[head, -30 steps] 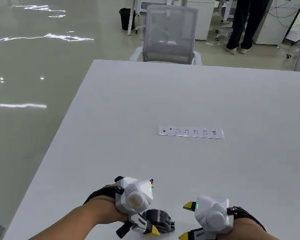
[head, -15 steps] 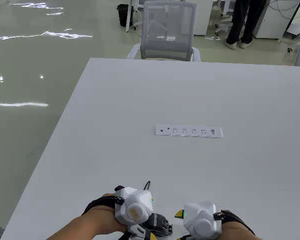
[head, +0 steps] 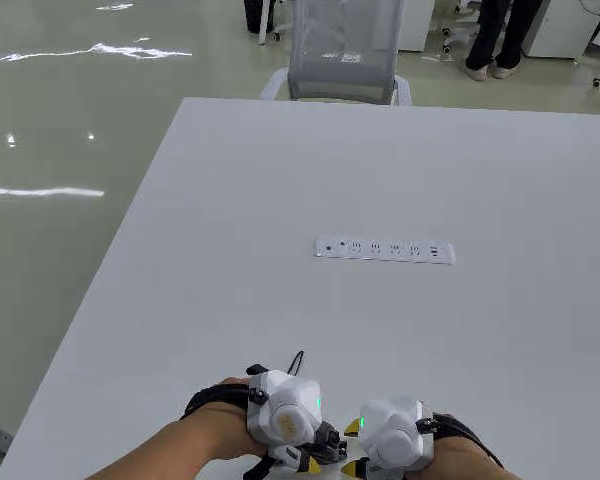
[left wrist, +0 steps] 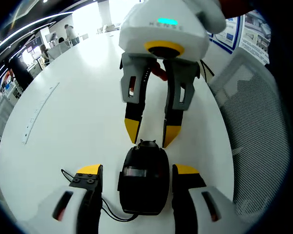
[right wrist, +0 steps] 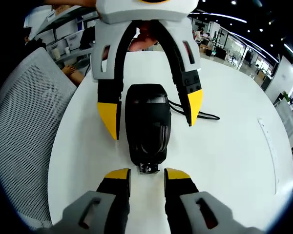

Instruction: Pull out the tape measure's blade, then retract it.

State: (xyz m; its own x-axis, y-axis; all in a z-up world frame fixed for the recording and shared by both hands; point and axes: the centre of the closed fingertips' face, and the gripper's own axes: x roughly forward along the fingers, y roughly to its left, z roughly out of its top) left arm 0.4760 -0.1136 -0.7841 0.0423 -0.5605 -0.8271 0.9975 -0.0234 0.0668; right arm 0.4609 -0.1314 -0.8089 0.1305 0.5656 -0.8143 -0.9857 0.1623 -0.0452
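A black tape measure [left wrist: 142, 178] lies flat on the white table [head: 280, 200], close to its near edge, with a thin black cord trailing from it. My left gripper [left wrist: 137, 170] straddles its case, jaws open, and a narrow strip of table shows on each side. From the opposite side my right gripper [right wrist: 147, 174] faces it, open, with its yellow tips either side of the blade's end hook [right wrist: 149, 168]. In the head view the tape measure [head: 328, 445] sits between the left gripper [head: 302, 460] and the right gripper [head: 352, 452], which nearly meet.
A white power strip [head: 384, 248] lies mid-table. A grey mesh chair [head: 343, 50] stands at the far edge, and another mesh chair [left wrist: 254, 122] is close beside the near edge. The floor drops off at the left edge. A person [head: 490, 35] stands far back.
My right gripper has moved left, closing in on the tape measure's blade end. The left gripper has stayed over the case. The head camera has shifted.
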